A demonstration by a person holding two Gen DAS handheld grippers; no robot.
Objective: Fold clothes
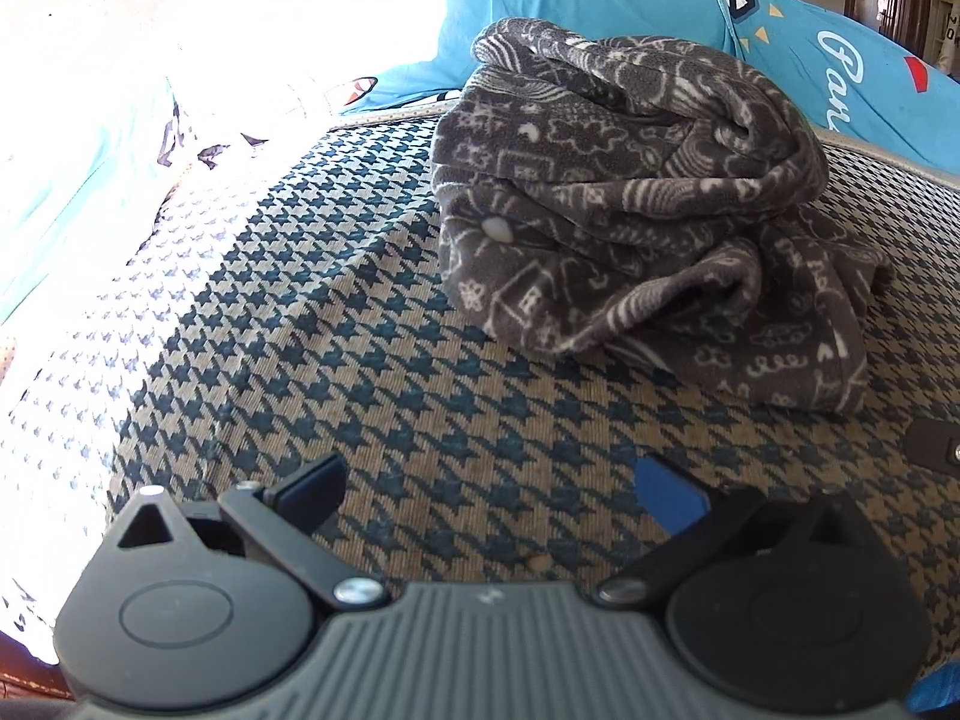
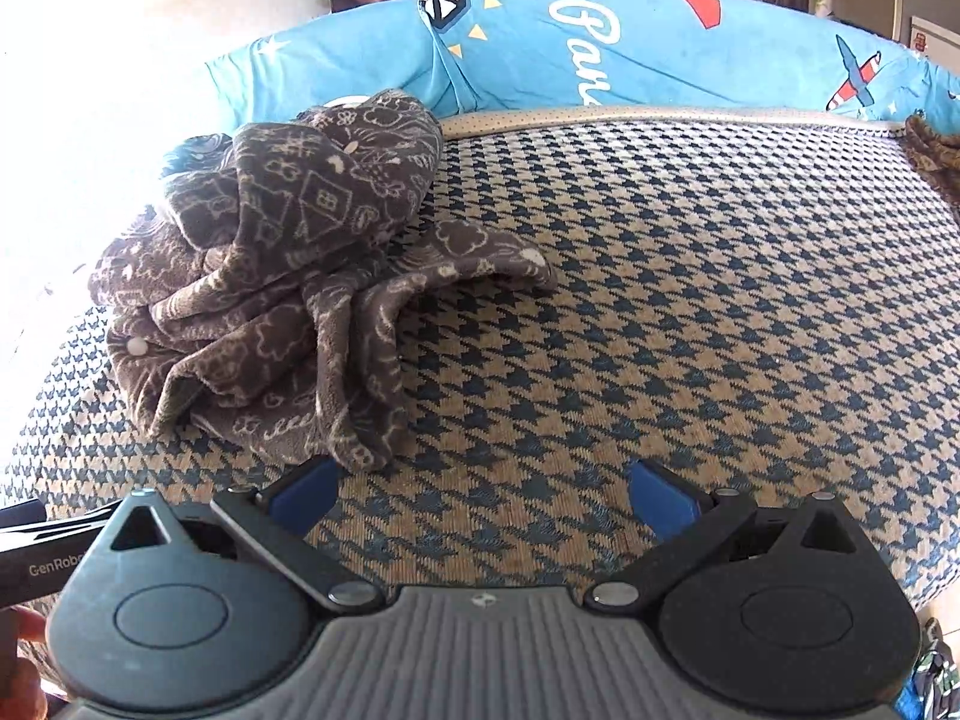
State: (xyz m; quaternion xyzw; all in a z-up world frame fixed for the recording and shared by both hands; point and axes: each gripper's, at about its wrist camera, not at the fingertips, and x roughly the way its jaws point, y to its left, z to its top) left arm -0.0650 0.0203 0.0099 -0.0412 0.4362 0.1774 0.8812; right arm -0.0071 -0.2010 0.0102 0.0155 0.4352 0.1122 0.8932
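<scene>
Left wrist view: we see our left claw [image 1: 489, 489] spread apart and empty above the mat [image 1: 360, 312], the crumpled garment [image 1: 630, 198] ahead and to the right, apart from it. Our right claw [image 2: 483, 495] also gapes empty; the garment [image 2: 288, 276] lies ahead-left, near its left finger.

The crumpled garment [image 1: 630, 204] is soft, fuzzy fleece, lying on a coarse woven houndstooth mat [image 1: 372, 360].

Houndstooth mat [image 2: 660, 300] over a bed, crumpled grey patterned garment [image 2: 288, 276] lying on it, blue printed bedding [image 2: 660, 42] bunched just behind the garment
</scene>
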